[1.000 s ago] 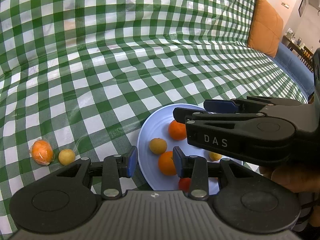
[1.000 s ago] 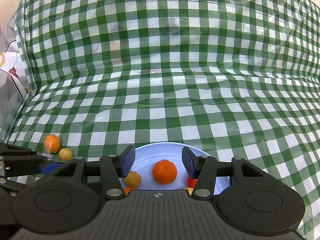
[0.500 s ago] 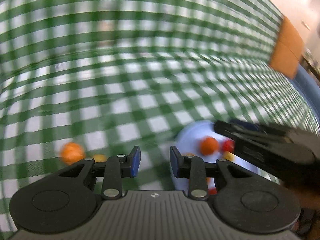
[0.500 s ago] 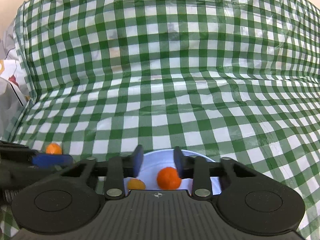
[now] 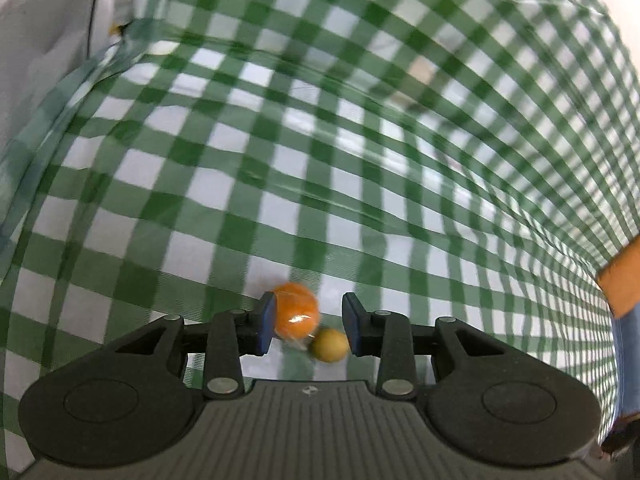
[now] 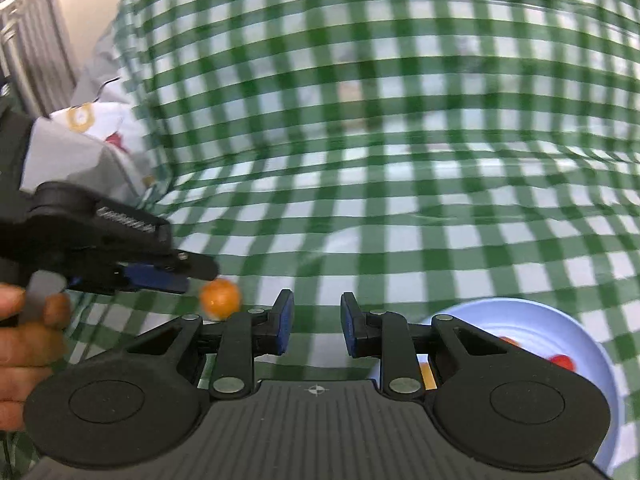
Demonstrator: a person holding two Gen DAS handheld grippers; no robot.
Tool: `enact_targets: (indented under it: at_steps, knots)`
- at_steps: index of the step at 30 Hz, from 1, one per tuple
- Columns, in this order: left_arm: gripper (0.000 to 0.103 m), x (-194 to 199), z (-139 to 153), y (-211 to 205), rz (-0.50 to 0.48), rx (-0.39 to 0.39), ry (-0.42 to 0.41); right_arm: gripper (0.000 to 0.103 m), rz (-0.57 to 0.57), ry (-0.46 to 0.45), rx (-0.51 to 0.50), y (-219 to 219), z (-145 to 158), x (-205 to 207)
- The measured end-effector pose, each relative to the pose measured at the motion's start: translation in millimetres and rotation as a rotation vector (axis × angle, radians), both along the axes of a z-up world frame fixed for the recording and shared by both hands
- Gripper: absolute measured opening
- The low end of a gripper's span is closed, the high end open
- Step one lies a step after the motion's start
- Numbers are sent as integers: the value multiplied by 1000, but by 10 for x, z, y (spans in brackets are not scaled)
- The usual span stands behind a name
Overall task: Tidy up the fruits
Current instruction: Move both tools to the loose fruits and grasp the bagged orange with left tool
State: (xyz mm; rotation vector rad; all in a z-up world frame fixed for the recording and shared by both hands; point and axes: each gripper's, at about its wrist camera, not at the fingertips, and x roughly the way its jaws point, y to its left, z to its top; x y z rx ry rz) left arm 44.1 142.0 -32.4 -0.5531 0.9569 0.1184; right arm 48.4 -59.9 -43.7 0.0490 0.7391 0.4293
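Observation:
An orange mandarin [image 5: 296, 316] in clear wrap and a small yellow fruit [image 5: 330, 345] lie side by side on the green checked cloth. My left gripper [image 5: 308, 330] is open with both fruits between its fingers; the mandarin is close against the left finger. In the right wrist view the left gripper [image 6: 160, 276] reaches in from the left beside the mandarin [image 6: 220, 298]. My right gripper [image 6: 316, 328] is open and empty above the cloth. The light blue plate [image 6: 568, 320] holding red and orange fruits lies to its lower right.
The checked cloth [image 5: 320, 140] rises into a sofa back behind. A white printed fabric [image 6: 84, 148] lies at the left. An orange cushion [image 5: 620, 280] shows at the right edge.
My left gripper swung left from the plate to the two loose fruits, which now sit between its fingers. My right gripper moved left; the plate now lies to its lower right.

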Motion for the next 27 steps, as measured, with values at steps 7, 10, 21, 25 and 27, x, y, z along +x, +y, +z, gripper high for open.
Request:
enact_targets:
  at_steps: [7, 10, 21, 25, 27]
  knots:
    - [45, 68, -158, 8, 0, -25, 39, 28, 50, 50, -5, 293, -202, 106]
    - [45, 91, -210, 6, 1, -36, 40, 43, 68, 64, -6, 400, -252, 146]
    - [41, 149, -319, 5, -23, -39, 71, 46, 126, 99, -103, 710, -488, 241]
    - [41, 132, -249, -12, -35, 9, 61, 30, 136, 91, -134, 810, -532, 250]
    - [41, 144, -193, -35, -43, 40, 50, 30, 124, 85, -135, 814, -514, 252]
